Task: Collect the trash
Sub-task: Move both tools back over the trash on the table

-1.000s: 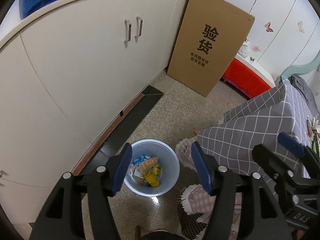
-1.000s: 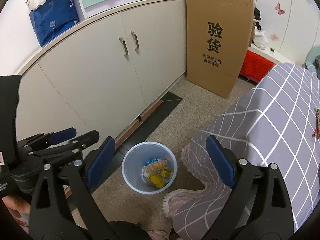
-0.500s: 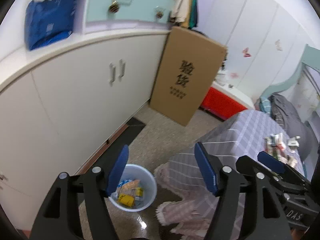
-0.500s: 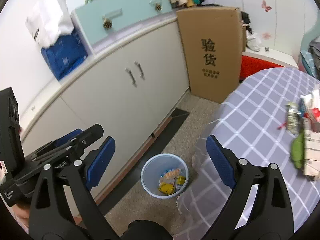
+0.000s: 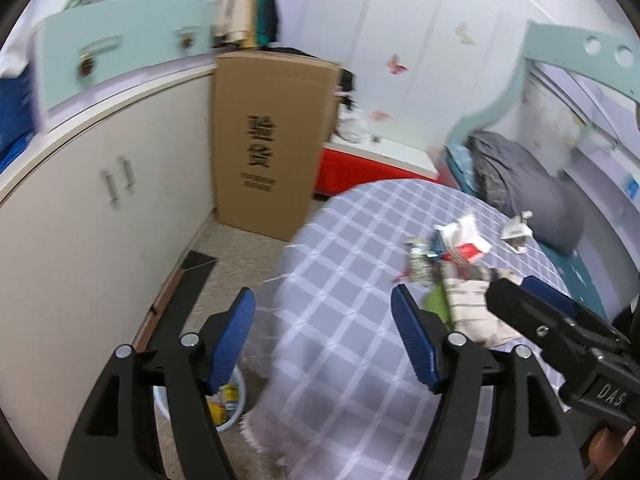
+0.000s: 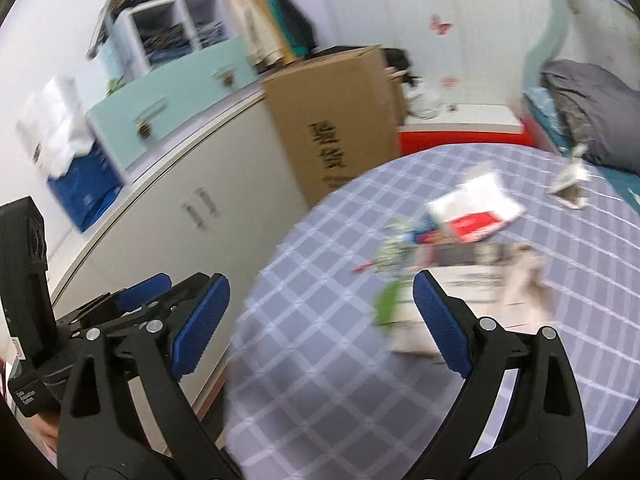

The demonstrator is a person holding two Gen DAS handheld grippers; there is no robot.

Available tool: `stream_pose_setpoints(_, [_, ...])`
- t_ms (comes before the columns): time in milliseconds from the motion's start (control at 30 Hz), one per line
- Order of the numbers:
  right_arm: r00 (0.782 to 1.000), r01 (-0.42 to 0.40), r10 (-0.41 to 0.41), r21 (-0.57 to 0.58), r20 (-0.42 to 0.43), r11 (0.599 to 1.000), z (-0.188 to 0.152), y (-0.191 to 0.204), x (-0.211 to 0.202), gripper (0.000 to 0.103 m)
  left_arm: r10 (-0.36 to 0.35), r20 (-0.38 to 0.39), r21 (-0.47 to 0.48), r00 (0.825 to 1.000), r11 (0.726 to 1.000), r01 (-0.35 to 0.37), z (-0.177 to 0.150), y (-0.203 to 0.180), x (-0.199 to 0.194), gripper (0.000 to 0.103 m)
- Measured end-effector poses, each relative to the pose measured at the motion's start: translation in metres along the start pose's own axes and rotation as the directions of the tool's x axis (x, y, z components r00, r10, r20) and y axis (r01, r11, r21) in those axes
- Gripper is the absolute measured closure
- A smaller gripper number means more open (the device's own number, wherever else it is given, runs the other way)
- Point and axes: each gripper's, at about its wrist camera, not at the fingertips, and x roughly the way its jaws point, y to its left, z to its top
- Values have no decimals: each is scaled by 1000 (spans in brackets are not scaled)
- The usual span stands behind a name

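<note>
"验货" is printed big in black on the box (image 5: 272, 148); smaller lines below are blurred. "DAS" is marked on the right gripper (image 5: 532, 304).

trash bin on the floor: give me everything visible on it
The trash bin shows only in the left wrist view, low on the floor beside the hanging edge of the checked tablecloth. It looks like pale, translucent plastic, round, upright and open-topped. The left tongs hide most of it. Yellow and white wrappers lie inside. The right wrist view does not show it.
</note>
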Motion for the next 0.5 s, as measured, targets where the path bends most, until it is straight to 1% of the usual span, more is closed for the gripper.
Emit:
stream_pose_setpoints(67, [1000,26,-27,29,14,999,5,-23,-7,11,-35,-7,25,999,999,35,9,-25,14,34])
stream_pose_setpoints(133, [998,58,-60,61,26,996,11,-50,-13,11,-74,-33,49,997,996,75,19,-50,31,34])
stream_pose_setpoints(300, [989,135,-143,157,42,978,26,-118,-24,11,-98,-73,144,993,984,108,37,-106,73,34])
stream_pose_setpoints(367, [983,163,-175,202,46,966,32,-148,-25,11,-118,-94,175,989,975,133,45,-126,92,34])
stream_pose_setpoints(433, [976,194,-211,238,47,952,36,-174,-24,11,-118,-105,196,987,971,137,53,-141,110,34])
stream_pose_setpoints(500, [971,214,-234,272,43,938,40,-197,-20,11,-86,-123,217,989,970,111,63,-156,133,34])
